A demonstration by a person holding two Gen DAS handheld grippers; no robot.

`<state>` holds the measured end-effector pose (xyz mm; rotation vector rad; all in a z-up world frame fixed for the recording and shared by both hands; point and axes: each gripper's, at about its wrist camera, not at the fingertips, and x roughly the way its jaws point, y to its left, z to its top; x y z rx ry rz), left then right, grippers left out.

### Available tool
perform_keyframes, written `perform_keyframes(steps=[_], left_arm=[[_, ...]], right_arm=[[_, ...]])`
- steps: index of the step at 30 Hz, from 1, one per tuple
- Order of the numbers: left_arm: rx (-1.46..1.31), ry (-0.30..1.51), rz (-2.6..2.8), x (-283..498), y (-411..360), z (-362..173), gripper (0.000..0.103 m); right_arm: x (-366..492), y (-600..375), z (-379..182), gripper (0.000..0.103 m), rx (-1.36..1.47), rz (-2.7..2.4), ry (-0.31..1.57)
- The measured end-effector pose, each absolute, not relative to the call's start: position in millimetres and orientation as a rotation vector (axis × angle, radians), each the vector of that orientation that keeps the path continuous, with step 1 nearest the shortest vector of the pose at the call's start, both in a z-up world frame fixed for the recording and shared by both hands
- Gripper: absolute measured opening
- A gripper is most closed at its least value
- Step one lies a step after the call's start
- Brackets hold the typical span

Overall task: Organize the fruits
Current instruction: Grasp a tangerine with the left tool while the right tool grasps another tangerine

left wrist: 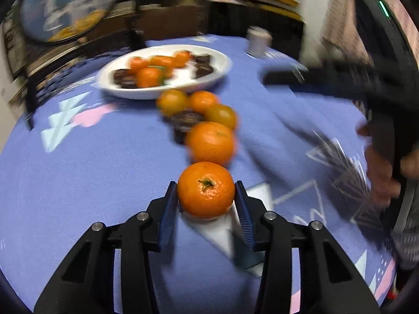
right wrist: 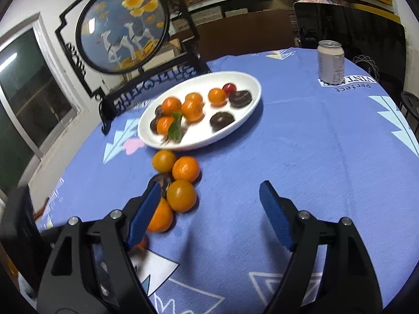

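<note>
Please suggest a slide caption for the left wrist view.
Left tool closes around a round orange tangerine on the blue patterned tablecloth.

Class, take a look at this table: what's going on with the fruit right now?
A person holding two handheld grippers is sorting fruit on a blue tablecloth. The left gripper has an orange between its fingers, the pads right at the fruit's sides, at the near end of a loose row of fruit still on the cloth. The right gripper hangs open and empty beside that row. A white plate farther back already holds several fruits, and a can stands off to the side.
</note>
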<state>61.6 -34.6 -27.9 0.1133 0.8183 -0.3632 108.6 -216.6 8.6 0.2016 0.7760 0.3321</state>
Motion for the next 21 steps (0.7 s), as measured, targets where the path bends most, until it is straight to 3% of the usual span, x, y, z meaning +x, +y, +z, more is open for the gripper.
perform_keyframes(steps=[3, 8, 21], left_arm=[[0.058, 0.794, -0.265, 65, -2, -21, 0.044], [0.001, 0.803, -0.134, 75, 32, -23, 0.044], [0.003, 0.81, -0.153, 77, 31, -25, 0.044]], right_arm=[[101, -195, -2, 0.078, 0.145, 0.348, 0.801], [88, -156, -18, 0.067, 0.044, 0.386, 0.835], [105, -118, -38, 0.054, 0.012, 0.385, 0.884]])
